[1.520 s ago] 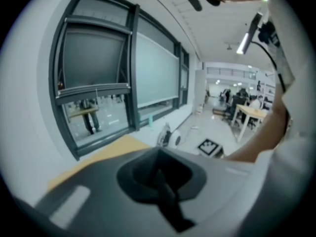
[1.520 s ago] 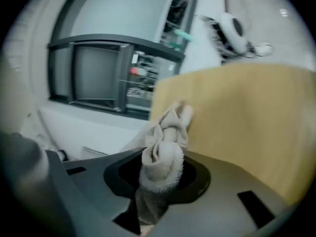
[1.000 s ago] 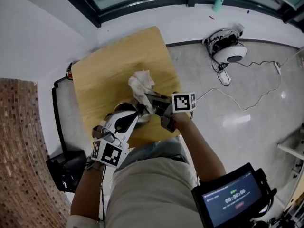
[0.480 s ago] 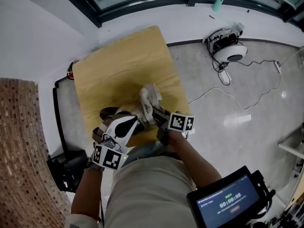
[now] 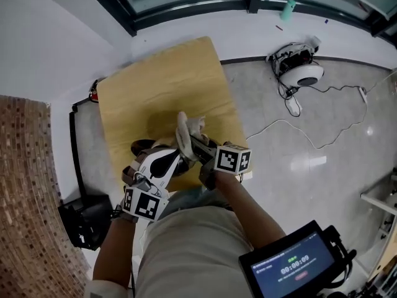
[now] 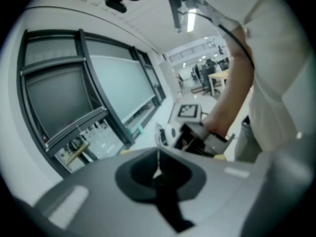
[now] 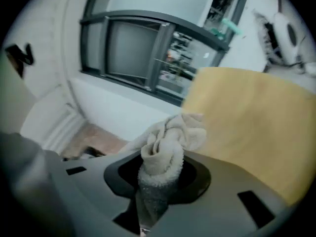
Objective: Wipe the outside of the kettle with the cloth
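Cloth [image 7: 170,137] nearer — tight in right gripper [image 5: 193,144]

The right gripper [image 7: 153,201] pinches a bunched cream cloth [image 7: 165,152]; the wooden table [image 7: 252,127] lies behind.

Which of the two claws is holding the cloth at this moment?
The right claw, shut on the bunched white cloth that sticks out between its jaws. The left claw has its jaws together with no cloth in them.
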`<act>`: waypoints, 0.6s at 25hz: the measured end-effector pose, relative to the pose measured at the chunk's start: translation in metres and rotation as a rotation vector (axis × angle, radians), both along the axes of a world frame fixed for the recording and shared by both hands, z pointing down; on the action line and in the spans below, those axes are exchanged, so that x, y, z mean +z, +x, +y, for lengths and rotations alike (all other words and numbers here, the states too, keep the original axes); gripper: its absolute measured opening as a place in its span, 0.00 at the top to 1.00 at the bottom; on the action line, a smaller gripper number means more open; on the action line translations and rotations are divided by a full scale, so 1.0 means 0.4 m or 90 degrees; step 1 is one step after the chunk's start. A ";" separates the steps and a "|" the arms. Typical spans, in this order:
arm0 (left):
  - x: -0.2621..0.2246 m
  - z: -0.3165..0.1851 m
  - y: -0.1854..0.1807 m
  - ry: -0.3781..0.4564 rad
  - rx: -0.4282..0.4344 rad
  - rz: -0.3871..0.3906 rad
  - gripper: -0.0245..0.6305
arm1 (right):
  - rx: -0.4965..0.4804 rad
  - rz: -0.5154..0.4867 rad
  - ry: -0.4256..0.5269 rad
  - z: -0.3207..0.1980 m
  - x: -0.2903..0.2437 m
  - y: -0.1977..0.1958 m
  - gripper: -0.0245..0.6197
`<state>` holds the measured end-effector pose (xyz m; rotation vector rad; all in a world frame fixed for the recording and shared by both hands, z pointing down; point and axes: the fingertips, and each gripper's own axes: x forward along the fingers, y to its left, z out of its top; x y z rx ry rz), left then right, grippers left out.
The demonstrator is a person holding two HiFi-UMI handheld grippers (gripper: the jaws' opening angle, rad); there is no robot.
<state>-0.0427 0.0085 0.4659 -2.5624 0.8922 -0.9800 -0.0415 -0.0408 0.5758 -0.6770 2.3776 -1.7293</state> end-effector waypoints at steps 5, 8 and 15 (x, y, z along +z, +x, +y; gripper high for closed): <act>0.000 -0.003 0.003 0.005 -0.008 0.004 0.98 | -0.048 0.085 -0.037 -0.030 0.130 -0.001 0.78; -0.009 0.002 0.003 0.008 -0.016 0.007 0.98 | -0.112 0.079 0.006 -0.027 0.041 -0.028 0.78; -0.104 -0.029 -0.085 0.030 -0.174 0.208 0.98 | -0.156 0.214 -0.050 -0.039 0.215 0.014 0.78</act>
